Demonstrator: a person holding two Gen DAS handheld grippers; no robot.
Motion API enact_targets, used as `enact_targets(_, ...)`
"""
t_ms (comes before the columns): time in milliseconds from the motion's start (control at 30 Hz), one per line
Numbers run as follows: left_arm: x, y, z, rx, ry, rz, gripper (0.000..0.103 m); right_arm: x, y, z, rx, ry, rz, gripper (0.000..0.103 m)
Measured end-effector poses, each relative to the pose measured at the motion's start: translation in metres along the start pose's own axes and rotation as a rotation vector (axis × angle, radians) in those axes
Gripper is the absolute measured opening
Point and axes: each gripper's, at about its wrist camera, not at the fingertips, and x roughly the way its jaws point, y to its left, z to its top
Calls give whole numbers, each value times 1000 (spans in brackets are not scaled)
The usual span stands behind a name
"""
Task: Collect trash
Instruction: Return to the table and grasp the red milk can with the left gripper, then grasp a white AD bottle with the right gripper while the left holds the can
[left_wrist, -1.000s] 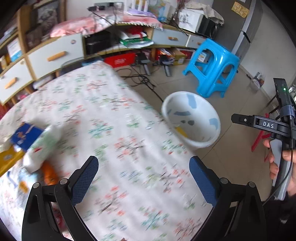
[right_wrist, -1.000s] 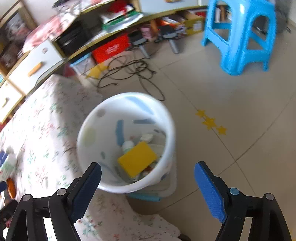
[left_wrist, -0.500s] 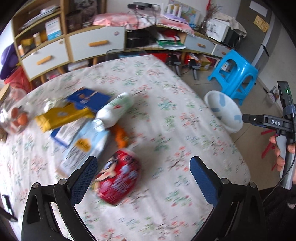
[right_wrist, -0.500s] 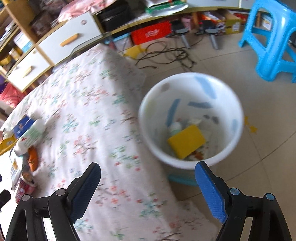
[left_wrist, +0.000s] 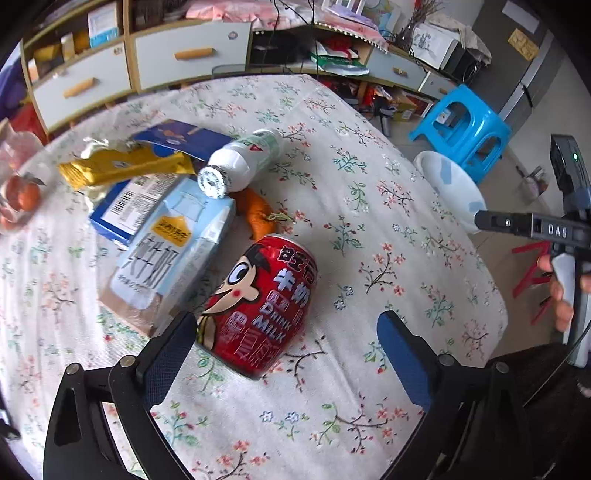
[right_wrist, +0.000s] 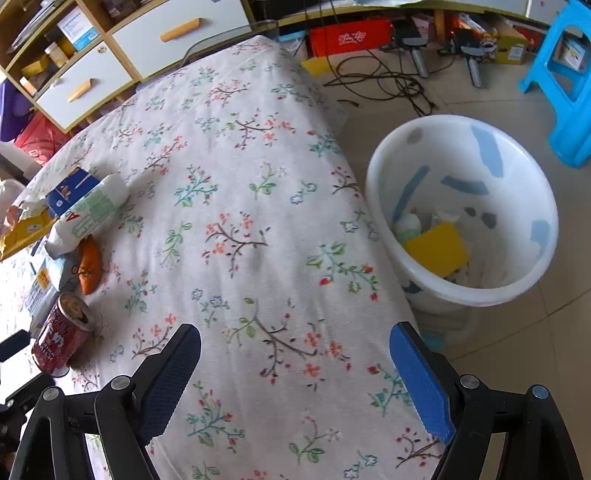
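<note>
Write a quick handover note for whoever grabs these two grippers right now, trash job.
Left gripper: open, empty, over the red milk can.
Right gripper: open, empty, above bare tablecloth near the table edge.
Bin: on the floor beside the table, already holding a yellow sponge and scraps.
Left on the table: red milk can, white bottle, light blue carton, blue box, yellow wrapper, orange peel.

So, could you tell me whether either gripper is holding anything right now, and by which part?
Nothing is held. The left gripper is open, with the red can lying between its fingers but ungripped; the right gripper is open over bare tablecloth.
</note>
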Motion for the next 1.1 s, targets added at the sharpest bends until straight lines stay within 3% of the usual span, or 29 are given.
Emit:
enact_targets(233,26,6,9,-16,66,13,91,1,9,0,4,4,5,88)
enact_targets(367,36,8,10,-16,97,22,78,1,7,1,20,9,4,88)
enact_targets(533,36,3,6,-10,101,26,77,1,8,6,38,5,7,88)
enact_targets(800,-2,18,-4,-105,29,-58,64,10,40,22,29,4,25,88)
enact_targets(1100,-47,71,-31,-221,-62,-30,63,43,104,42,53,31,115,88)
